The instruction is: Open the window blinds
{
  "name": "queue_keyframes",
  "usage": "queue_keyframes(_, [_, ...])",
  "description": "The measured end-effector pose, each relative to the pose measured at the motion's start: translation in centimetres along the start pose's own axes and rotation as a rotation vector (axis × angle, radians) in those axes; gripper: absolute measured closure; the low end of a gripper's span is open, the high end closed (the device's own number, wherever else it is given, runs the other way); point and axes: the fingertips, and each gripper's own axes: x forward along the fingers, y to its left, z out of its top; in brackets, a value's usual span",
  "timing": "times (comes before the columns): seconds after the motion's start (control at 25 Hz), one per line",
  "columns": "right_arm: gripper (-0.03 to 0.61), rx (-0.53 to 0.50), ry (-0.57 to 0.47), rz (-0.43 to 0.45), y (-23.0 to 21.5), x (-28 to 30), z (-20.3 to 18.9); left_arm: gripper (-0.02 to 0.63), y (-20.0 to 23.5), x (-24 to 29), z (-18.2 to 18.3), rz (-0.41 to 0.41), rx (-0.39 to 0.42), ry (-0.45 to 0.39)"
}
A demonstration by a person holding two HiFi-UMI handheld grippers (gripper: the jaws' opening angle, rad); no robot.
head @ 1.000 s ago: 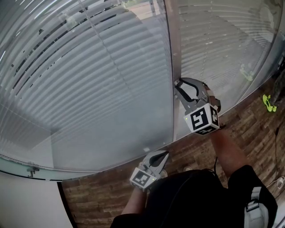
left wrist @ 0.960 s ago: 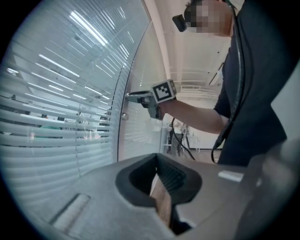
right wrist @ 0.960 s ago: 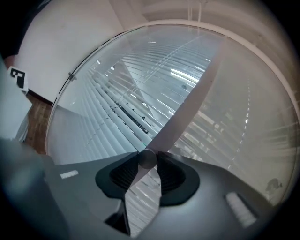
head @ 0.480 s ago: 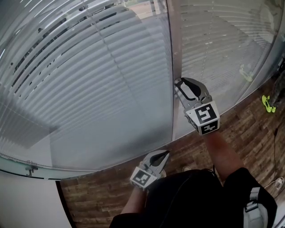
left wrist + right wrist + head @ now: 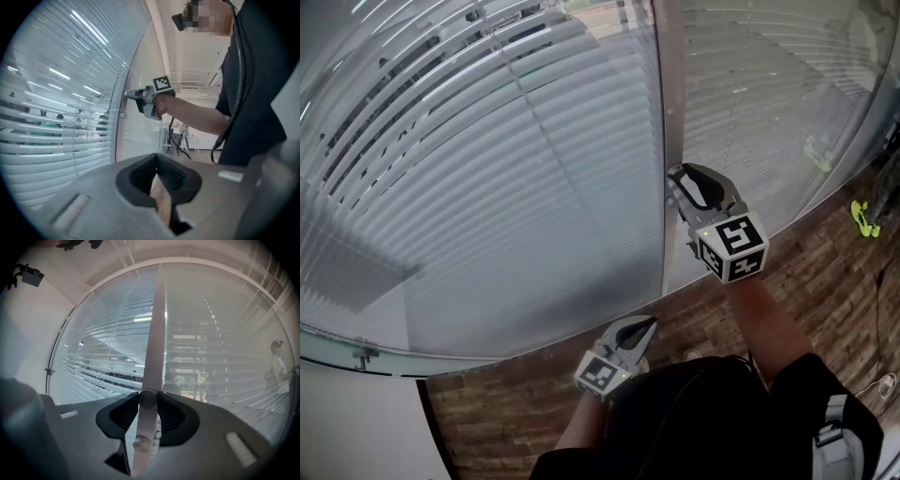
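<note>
Quick rundown. The right gripper (image 5: 675,178) sits around 3 o'clock from the middle of the head view, pointing roughly level at the vertical frame post (image 5: 668,94) between the two glass panels. In the right gripper view its jaws are clamped on a small round knob (image 5: 147,399) that sticks out of that post, one pad on each side and no gap, so it's definitely gripping it. There's a second smaller stud (image 5: 142,443) lower on the same post, nothing touching that one.

The window blinds (image 5: 487,169) fill everything from 9 to 12 o'clock in the head view, behind the glass. The slats are tilted enough that dark gaps show between them near the top left. A second set of blinds (image 5: 759,84) hangs to the right of the post, around 1 o'clock.

The left gripper (image 5: 649,324) hangs down at 6 o'clock over the wood floor (image 5: 825,272), well apart from the glass. Its jaws are pulled together to a thin slit with nothing in them.

Some lime-green thing (image 5: 861,216) lies on the floor at 3 o'clock, can't tell what it is.
</note>
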Motion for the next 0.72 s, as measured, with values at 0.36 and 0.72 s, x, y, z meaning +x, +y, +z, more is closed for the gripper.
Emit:
queue_keyframes(0.36, [0.447, -0.01, -0.017, 0.001, 0.2, -0.1, 0.0, 0.609, 0.1, 0.0, -0.1, 0.003, -0.001, 0.006])
queue_keyframes(0.72, [0.446, -0.019, -0.023, 0.004, 0.1, 0.1, -0.1, 0.609, 0.1, 1.0, 0.2, -0.008, 0.003, 0.009])
